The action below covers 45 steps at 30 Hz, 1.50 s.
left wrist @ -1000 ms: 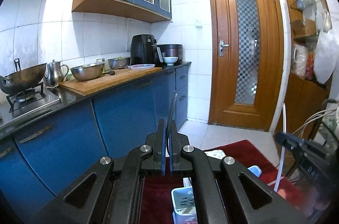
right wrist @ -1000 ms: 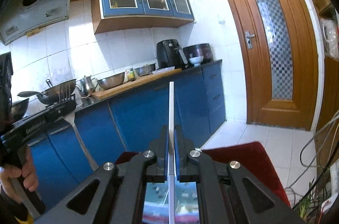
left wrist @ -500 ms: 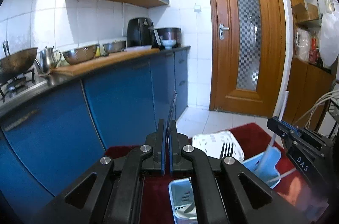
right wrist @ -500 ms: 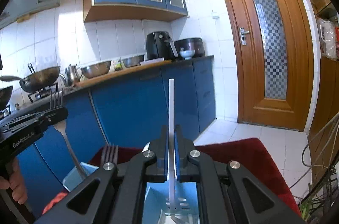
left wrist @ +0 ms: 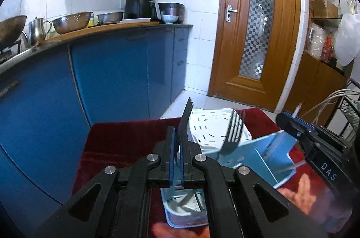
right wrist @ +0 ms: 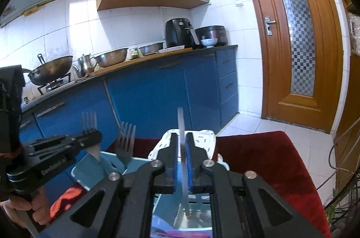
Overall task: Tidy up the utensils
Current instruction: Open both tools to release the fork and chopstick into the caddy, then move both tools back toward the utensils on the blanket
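Note:
My left gripper (left wrist: 177, 143) is shut on a dark fork (left wrist: 187, 113) with its tines up, above a light-blue utensil holder (left wrist: 265, 161). A second fork (left wrist: 234, 132) stands in that holder, in front of a white perforated basket (left wrist: 209, 130). In the right wrist view, my right gripper (right wrist: 181, 143) has its jaws opening. A thin white utensil (right wrist: 181, 125) stands tilted and blurred between the pads with a gap on each side, its lower end over the holder (right wrist: 105, 162). The left gripper (right wrist: 67, 143) with its fork (right wrist: 88, 121) is at the left.
The holder and basket (right wrist: 202, 136) sit on a dark red cloth (right wrist: 265, 161). Blue cabinets (left wrist: 117, 85) under a counter with metal bowls run along the left. A wooden door (left wrist: 254, 31) is ahead. Cables (right wrist: 342, 170) hang at the right. A hand (right wrist: 33, 208) grips the left tool.
Both grippers have sunk toward the blue holder, the left one more. The right jaws have parted, and the white utensil has slipped lower and tilted. The left gripper still holds its fork.

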Motion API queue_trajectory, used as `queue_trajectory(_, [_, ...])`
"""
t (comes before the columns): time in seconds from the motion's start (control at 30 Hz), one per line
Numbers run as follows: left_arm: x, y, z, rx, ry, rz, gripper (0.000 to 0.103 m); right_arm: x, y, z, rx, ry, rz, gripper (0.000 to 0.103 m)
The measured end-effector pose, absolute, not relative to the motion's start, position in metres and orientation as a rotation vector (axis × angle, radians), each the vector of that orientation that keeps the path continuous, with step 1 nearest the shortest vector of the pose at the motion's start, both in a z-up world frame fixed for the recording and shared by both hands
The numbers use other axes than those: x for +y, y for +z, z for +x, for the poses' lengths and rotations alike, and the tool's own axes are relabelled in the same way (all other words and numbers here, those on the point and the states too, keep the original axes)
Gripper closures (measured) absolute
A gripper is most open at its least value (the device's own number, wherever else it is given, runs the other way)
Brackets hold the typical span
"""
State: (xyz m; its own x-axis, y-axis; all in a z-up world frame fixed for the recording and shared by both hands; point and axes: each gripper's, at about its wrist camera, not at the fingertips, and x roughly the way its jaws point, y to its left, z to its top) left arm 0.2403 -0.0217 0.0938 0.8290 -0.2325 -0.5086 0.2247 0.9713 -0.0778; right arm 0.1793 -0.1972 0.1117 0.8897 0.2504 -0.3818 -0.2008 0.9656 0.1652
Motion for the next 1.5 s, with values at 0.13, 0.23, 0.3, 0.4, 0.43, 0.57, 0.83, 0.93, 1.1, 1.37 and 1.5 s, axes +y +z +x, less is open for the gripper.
queue_trajectory(0.13, [-0.023, 0.095, 0.231, 0.544, -0.254, -0.009, 0.096, -0.193, 0.115, 0.173, 0.411, 0.255, 0.122, 0.076])
queue_trajectory(0.23, [-0.022, 0.102, 0.221, 0.536, -0.258, -0.020, 0.077, -0.191, 0.121, 0.166, 0.402, 0.261, 0.117, 0.076])
queue_trajectory(0.3, [-0.020, 0.108, 0.214, 0.525, -0.265, -0.020, 0.074, -0.191, 0.127, 0.160, 0.391, 0.266, 0.120, 0.075])
queue_trajectory(0.4, [-0.019, 0.116, 0.202, 0.510, -0.275, -0.015, 0.074, -0.193, 0.135, 0.153, 0.382, 0.272, 0.131, 0.075])
queue_trajectory(0.43, [-0.018, 0.119, 0.198, 0.506, -0.278, -0.014, 0.074, -0.193, 0.137, 0.150, 0.381, 0.276, 0.136, 0.075])
queue_trajectory(0.57, [-0.018, 0.130, 0.183, 0.491, -0.292, -0.007, 0.074, -0.192, 0.148, 0.137, 0.373, 0.287, 0.142, 0.075])
queue_trajectory(0.83, [-0.009, 0.142, 0.154, 0.507, -0.327, -0.021, 0.074, -0.190, 0.160, 0.115, 0.420, 0.291, 0.132, 0.075])
queue_trajectory(0.93, [-0.007, 0.140, 0.145, 0.520, -0.329, -0.024, 0.074, -0.191, 0.158, 0.106, 0.449, 0.287, 0.133, 0.075])
queue_trajectory(1.1, [-0.001, 0.132, 0.129, 0.551, -0.324, -0.036, 0.073, -0.194, 0.149, 0.092, 0.514, 0.276, 0.137, 0.075])
queue_trajectory(1.37, [0.003, 0.101, 0.114, 0.643, -0.316, -0.051, 0.073, -0.201, 0.111, 0.082, 0.669, 0.244, 0.151, 0.075])
queue_trajectory(1.5, [0.003, 0.083, 0.112, 0.701, -0.318, -0.073, 0.073, -0.200, 0.087, 0.079, 0.749, 0.232, 0.156, 0.075])
